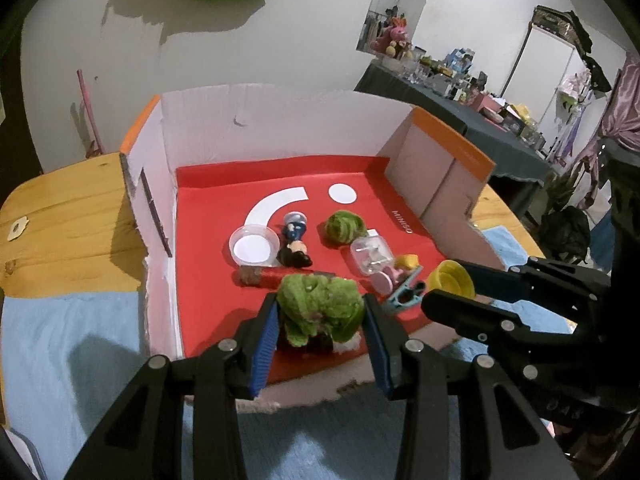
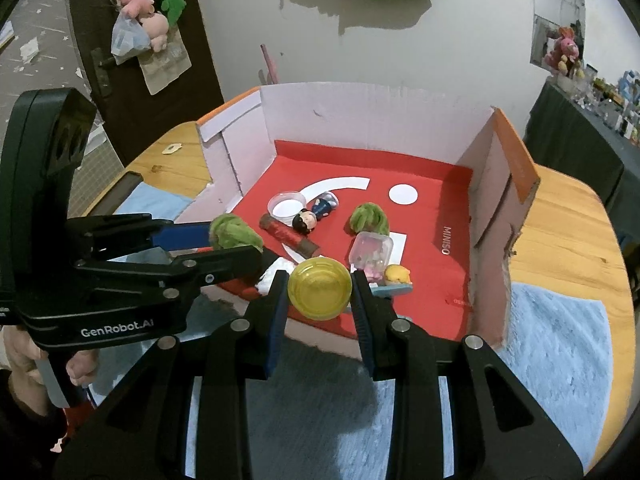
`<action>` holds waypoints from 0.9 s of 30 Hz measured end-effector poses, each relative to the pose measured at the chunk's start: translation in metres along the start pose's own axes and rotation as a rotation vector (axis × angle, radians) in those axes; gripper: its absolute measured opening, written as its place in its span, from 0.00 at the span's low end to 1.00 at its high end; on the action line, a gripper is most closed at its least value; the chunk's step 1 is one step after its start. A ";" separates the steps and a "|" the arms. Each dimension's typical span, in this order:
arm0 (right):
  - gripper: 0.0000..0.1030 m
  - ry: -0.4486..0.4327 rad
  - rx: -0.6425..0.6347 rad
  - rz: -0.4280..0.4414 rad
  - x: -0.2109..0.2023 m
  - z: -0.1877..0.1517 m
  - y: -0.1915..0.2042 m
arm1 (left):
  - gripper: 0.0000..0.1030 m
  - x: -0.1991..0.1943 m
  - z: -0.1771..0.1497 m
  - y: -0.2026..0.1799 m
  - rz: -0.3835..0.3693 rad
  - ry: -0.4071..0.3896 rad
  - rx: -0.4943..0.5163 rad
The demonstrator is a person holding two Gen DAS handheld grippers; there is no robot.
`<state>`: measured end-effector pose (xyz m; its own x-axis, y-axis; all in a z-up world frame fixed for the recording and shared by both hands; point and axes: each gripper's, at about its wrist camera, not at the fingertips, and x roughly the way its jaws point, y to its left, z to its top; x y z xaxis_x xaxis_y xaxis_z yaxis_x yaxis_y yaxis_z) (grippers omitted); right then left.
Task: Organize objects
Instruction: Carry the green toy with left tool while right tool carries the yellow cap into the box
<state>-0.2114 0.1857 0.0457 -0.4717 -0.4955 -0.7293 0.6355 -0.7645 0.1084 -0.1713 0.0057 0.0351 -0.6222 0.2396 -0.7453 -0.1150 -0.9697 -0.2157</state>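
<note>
Over the torn near edge of the cardboard box (image 1: 288, 120), in the left wrist view, the left gripper (image 1: 320, 320) clamps a green fuzzy toy (image 1: 320, 304); bare red floor lies open toward twelve o'clock. A second green fuzzy toy (image 1: 343, 227) lies at one o'clock, beside one figurine (image 1: 295, 246) and one clear lid (image 1: 254, 245).

In the right wrist view, the right gripper (image 2: 320, 300) pinches one yellow cap (image 2: 320, 289) above the same edge; the box's right wall stands at two o'clock.
</note>
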 end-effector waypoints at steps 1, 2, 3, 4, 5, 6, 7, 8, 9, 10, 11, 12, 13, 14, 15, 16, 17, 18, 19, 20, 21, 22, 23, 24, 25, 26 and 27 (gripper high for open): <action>0.28 0.003 0.001 0.000 0.002 0.001 -0.001 | 0.42 0.003 0.001 0.001 0.001 0.005 -0.001; 0.28 0.007 0.004 0.000 0.005 0.002 -0.003 | 0.42 0.005 0.002 0.001 0.003 0.010 -0.001; 0.28 0.010 0.006 0.000 0.007 0.004 -0.004 | 0.42 0.008 0.003 0.002 0.005 0.015 -0.001; 0.28 0.012 0.010 -0.002 0.010 0.005 -0.006 | 0.42 0.010 0.004 0.002 0.007 0.019 -0.001; 0.28 0.014 0.012 -0.002 0.012 0.006 -0.007 | 0.42 0.012 0.005 0.002 0.010 0.022 0.000; 0.28 0.016 0.016 -0.003 0.014 0.007 -0.009 | 0.42 0.014 0.006 0.003 0.012 0.024 0.001; 0.28 0.017 0.018 -0.004 0.016 0.008 -0.010 | 0.42 0.015 0.006 0.003 0.015 0.025 0.001; 0.28 0.019 0.021 -0.005 0.017 0.009 -0.012 | 0.42 0.017 0.007 0.004 0.019 0.028 0.000; 0.28 0.022 0.025 -0.005 0.020 0.010 -0.014 | 0.42 0.019 0.008 0.004 0.022 0.031 -0.002; 0.28 0.025 0.029 -0.005 0.022 0.010 -0.015 | 0.42 0.022 0.009 0.005 0.024 0.036 -0.005; 0.28 0.029 0.032 -0.005 0.024 0.010 -0.016 | 0.42 0.025 0.009 0.006 0.027 0.042 -0.009; 0.28 0.033 0.036 -0.003 0.027 0.011 -0.018 | 0.42 0.026 0.009 0.008 0.028 0.045 -0.012; 0.28 0.037 0.039 -0.003 0.029 0.011 -0.019 | 0.42 0.028 0.008 0.009 0.030 0.048 -0.015; 0.28 0.039 0.041 -0.004 0.031 0.011 -0.019 | 0.42 0.030 0.008 0.010 0.030 0.051 -0.018; 0.29 0.042 0.045 -0.006 0.034 0.011 -0.021 | 0.42 0.031 0.008 0.010 0.029 0.053 -0.020; 0.28 0.044 0.048 -0.007 0.035 0.011 -0.022 | 0.42 0.032 0.009 0.011 0.030 0.054 -0.021; 0.28 0.045 0.052 -0.009 0.037 0.012 -0.023 | 0.42 0.033 0.010 0.011 0.032 0.055 -0.022; 0.29 0.046 0.053 -0.014 0.039 0.012 -0.024 | 0.42 0.034 0.010 0.011 0.033 0.056 -0.021; 0.28 0.046 0.052 -0.020 0.040 0.013 -0.025 | 0.42 0.035 0.011 0.012 0.034 0.057 -0.021; 0.28 0.046 0.051 -0.025 0.042 0.013 -0.025 | 0.42 0.036 0.011 0.012 0.034 0.058 -0.021; 0.28 0.047 0.052 -0.027 0.043 0.014 -0.026 | 0.42 0.037 0.011 0.012 0.035 0.059 -0.022; 0.28 0.048 0.052 -0.029 0.044 0.014 -0.027 | 0.42 0.038 0.010 0.012 0.035 0.061 -0.022; 0.28 0.049 0.052 -0.036 0.045 0.014 -0.027 | 0.42 0.039 0.010 0.013 0.035 0.063 -0.024; 0.28 0.052 0.050 -0.047 0.047 0.014 -0.028 | 0.42 0.040 0.010 0.013 0.036 0.064 -0.026; 0.29 0.055 0.049 -0.054 0.049 0.014 -0.028 | 0.42 0.041 0.010 0.014 0.036 0.063 -0.027; 0.28 0.058 0.050 -0.056 0.050 0.013 -0.029 | 0.42 0.041 0.010 0.014 0.036 0.063 -0.029; 0.28 0.061 0.052 -0.058 0.052 0.013 -0.030 | 0.42 0.041 0.010 0.015 0.036 0.063 -0.030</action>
<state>-0.2629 0.1779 0.0132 -0.4679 -0.4247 -0.7750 0.5745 -0.8125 0.0984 -0.2066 0.0008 0.0077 -0.5751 0.2086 -0.7910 -0.0701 -0.9760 -0.2064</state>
